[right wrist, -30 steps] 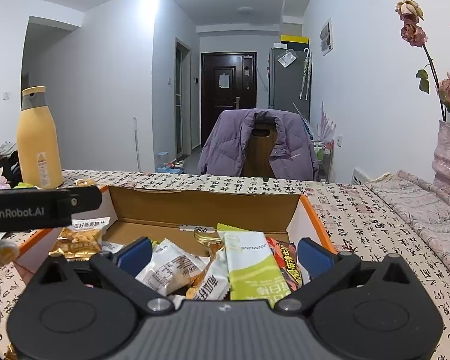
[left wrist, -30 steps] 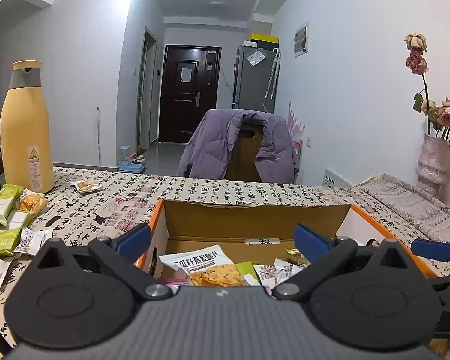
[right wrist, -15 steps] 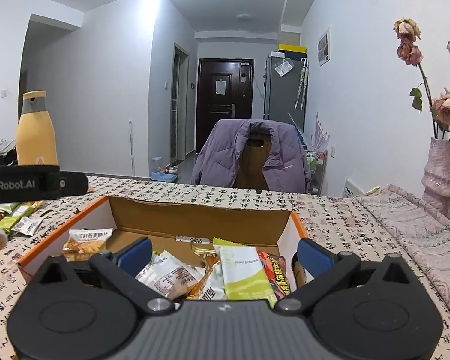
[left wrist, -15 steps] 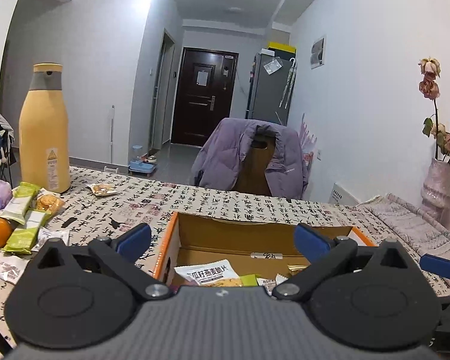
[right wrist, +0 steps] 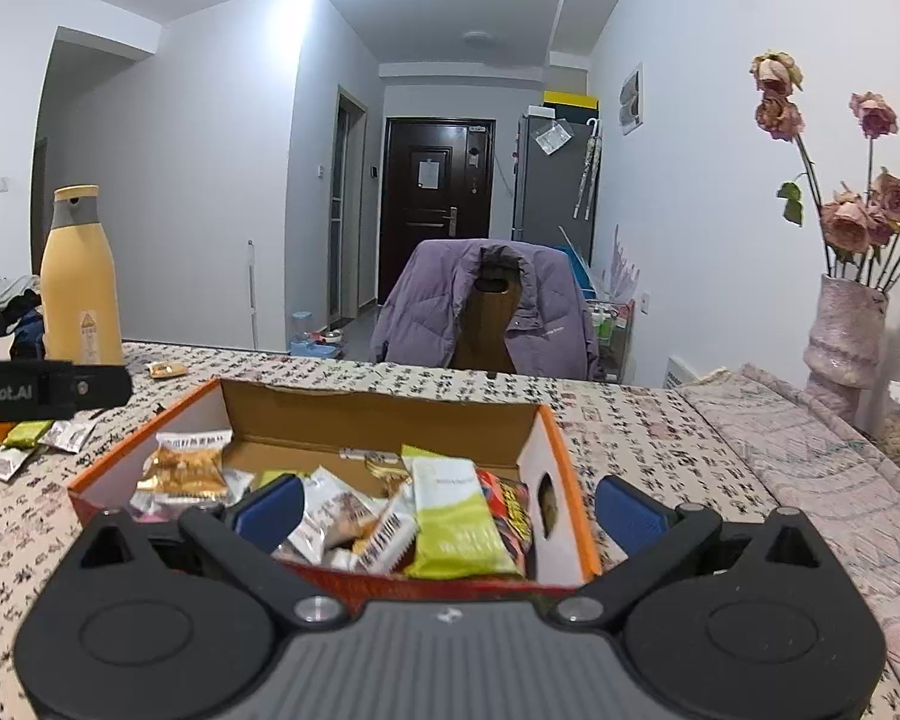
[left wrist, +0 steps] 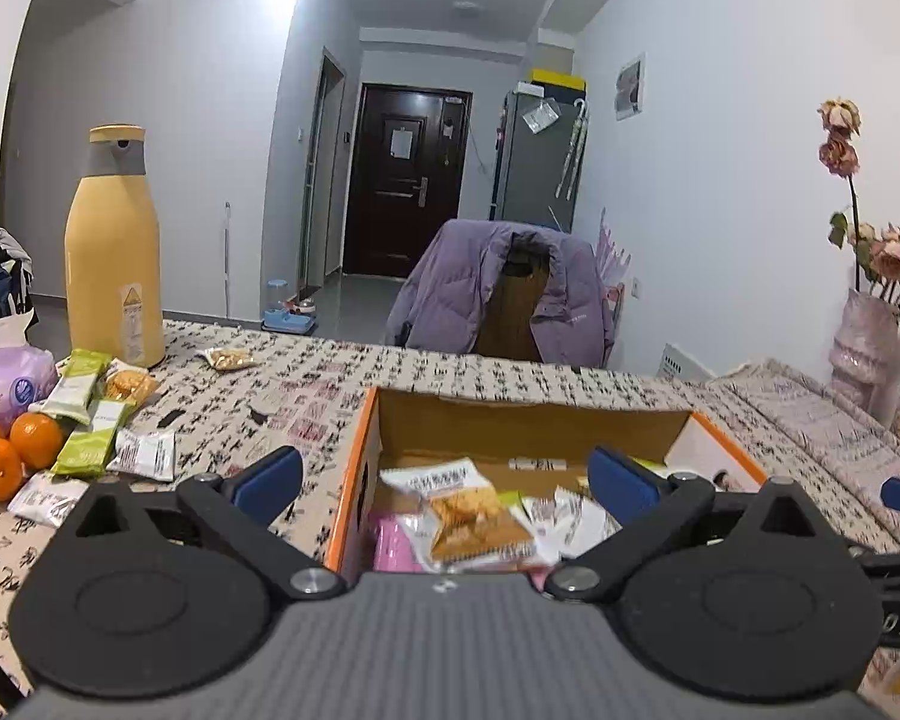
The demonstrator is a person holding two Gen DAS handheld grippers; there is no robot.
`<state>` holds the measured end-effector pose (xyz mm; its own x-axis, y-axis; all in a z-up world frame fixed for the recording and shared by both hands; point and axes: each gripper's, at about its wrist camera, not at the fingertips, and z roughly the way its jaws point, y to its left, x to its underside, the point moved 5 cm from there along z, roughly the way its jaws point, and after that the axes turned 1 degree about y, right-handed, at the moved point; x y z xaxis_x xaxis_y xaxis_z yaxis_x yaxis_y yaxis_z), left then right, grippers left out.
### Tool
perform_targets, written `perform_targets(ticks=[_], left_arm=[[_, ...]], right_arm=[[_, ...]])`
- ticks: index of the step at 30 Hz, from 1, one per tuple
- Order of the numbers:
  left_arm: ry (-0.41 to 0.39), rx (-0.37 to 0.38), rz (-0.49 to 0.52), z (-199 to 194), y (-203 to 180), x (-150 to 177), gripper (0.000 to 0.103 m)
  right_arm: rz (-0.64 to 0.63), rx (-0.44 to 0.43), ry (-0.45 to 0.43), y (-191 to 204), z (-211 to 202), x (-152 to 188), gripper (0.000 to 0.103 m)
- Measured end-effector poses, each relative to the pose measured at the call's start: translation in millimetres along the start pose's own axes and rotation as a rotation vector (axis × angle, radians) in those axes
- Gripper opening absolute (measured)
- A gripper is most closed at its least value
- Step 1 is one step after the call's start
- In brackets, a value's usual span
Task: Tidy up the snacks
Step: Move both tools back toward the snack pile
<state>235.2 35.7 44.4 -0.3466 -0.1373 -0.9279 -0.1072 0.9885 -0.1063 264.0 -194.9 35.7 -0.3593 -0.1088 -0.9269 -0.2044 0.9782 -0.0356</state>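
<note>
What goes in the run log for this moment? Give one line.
left gripper: open, empty | right gripper: open, empty | box: holds snacks | loose packets: on table

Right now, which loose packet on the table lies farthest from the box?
The small orange-brown packet alone beside the yellow bottle; the others cluster near the oranges.

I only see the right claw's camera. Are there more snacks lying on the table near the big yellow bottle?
Observer: Yes. Two green bars lie loose on the table, left of the box.
Operator: Any fruit over there?
Observer: Three oranges sit just left of those bars.
Operator: Is the other one holding something?
Observer: No. The left claw is open with nothing in it.
</note>
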Motion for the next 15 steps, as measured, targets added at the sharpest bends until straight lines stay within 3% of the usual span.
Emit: perform_targets(ticks=[15], left_arm=[[0.115, -0.01, 0.059, -20, 10, 57, 0.103]], right_arm=[[-0.016, 0.011, 0.13, -18, -26, 55, 0.103]])
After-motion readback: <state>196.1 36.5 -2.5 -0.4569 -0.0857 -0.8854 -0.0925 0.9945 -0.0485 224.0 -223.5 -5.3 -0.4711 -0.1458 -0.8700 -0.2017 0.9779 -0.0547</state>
